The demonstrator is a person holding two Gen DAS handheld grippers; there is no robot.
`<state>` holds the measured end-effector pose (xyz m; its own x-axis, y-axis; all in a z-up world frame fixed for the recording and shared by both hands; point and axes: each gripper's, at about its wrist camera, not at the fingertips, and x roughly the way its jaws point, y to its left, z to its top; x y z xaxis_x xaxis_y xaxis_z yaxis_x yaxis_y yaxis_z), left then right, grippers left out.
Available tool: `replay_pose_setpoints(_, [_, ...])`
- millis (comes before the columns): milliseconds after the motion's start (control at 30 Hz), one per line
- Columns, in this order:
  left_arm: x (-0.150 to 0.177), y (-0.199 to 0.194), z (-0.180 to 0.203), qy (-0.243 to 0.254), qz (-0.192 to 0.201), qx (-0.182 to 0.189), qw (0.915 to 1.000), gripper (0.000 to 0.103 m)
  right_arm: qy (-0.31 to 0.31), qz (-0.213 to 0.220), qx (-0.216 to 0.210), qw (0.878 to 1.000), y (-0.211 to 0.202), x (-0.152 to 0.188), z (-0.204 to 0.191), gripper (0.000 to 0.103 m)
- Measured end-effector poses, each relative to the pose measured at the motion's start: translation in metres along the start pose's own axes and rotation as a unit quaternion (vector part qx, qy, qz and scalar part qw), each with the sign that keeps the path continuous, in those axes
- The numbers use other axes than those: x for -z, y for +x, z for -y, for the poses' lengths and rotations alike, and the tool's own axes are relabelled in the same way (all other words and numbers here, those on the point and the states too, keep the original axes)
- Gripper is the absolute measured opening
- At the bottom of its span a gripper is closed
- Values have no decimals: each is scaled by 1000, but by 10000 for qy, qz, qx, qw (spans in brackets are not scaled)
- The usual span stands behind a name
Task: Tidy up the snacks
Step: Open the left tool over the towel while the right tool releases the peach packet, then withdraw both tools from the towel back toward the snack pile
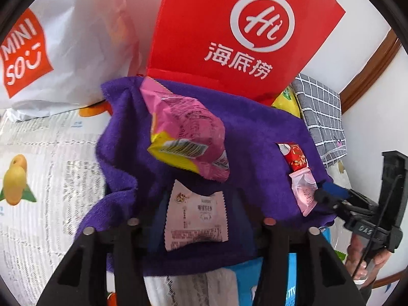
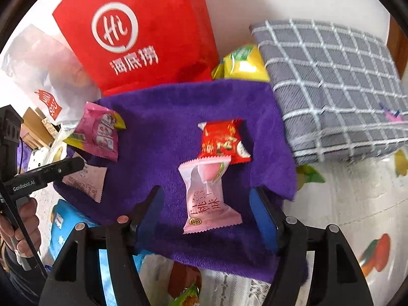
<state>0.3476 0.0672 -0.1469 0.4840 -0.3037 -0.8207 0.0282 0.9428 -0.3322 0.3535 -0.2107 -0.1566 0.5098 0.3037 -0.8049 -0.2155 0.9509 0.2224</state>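
Snacks lie on a purple towel (image 1: 255, 140) (image 2: 165, 117). In the left wrist view my left gripper (image 1: 201, 219) is open around a white snack packet (image 1: 195, 219); a pink and yellow packet (image 1: 183, 132) lies just beyond it. In the right wrist view my right gripper (image 2: 206, 211) is open around a pale pink peach candy packet (image 2: 209, 199), with a red packet (image 2: 224, 140) beyond it. The pink and yellow packet (image 2: 99, 132) and white packet (image 2: 86, 181) lie at the left, by the left gripper's finger (image 2: 51, 170). The right gripper (image 1: 329, 193) shows at the towel's right edge.
A red Haidilao paper bag (image 1: 242, 30) (image 2: 137, 33) stands behind the towel. A white Miniso bag (image 1: 51, 51) (image 2: 46, 76) lies left of it. A grey checked cloth (image 2: 331, 89) (image 1: 321, 117) and a yellow snack bag (image 2: 242, 63) are at the right. The fruit-print tablecloth (image 1: 38, 165) lies underneath.
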Motion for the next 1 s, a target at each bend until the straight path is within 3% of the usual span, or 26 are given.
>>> replay_pose_setpoints(267, [12,-37,2,90,233,-96,9996,53,229,499,55,9985,-50,11,-1,69])
replay_pose_setpoints(567, [39,-72,19,273,480,-84,9984,54,345,846,190,9956,-100,47,-8,68])
replay_pose_setpoints(733, [55,-83,27,346,483,-67,9982,54,549,976,207,9935,-121,66,-7,55])
replay_pose_setpoints(833, [66,-89,25,302,459,-36,9985,54,368,629,288,9969,-119,76,-9,38])
replay_pose_setpoints(1000, [85,-98,22,261,425,-21,9988,54,269,484,250,9982,-113,102,-13,38])
